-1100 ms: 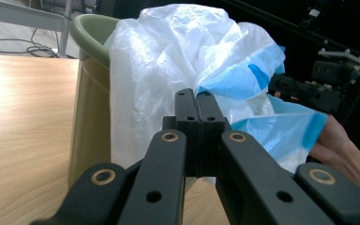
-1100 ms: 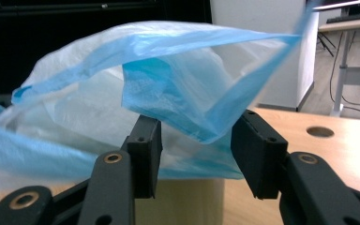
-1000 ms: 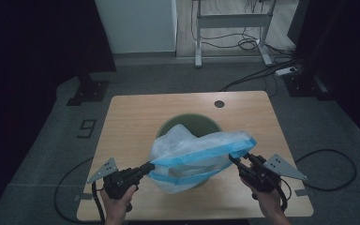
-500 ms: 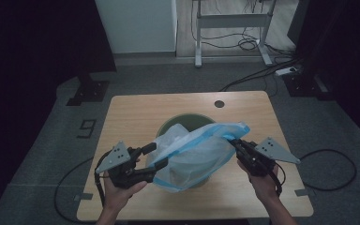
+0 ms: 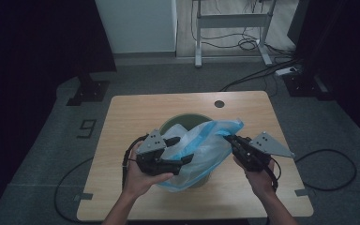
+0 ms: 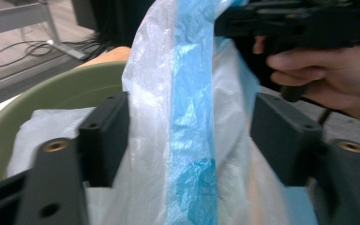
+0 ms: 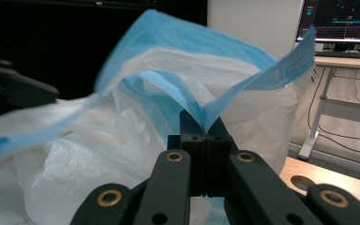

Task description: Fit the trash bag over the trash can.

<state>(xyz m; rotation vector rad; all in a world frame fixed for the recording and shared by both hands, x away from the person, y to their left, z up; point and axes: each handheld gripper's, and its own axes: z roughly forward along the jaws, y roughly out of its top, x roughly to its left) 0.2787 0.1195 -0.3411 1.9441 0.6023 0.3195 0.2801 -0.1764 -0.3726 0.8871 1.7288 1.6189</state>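
Wooden table carries a green bin; the bag drapes over it — right hand-held gripper pinches its blue rim, left hand-held gripper has just spread, film running lengthwise between its jaws.

Bin sits near centre of table, w/ bag in it and rising above its rim. Left gripper is at bag's left side, right gripper at its right edge. Cable hole lies behind, twd far edge.
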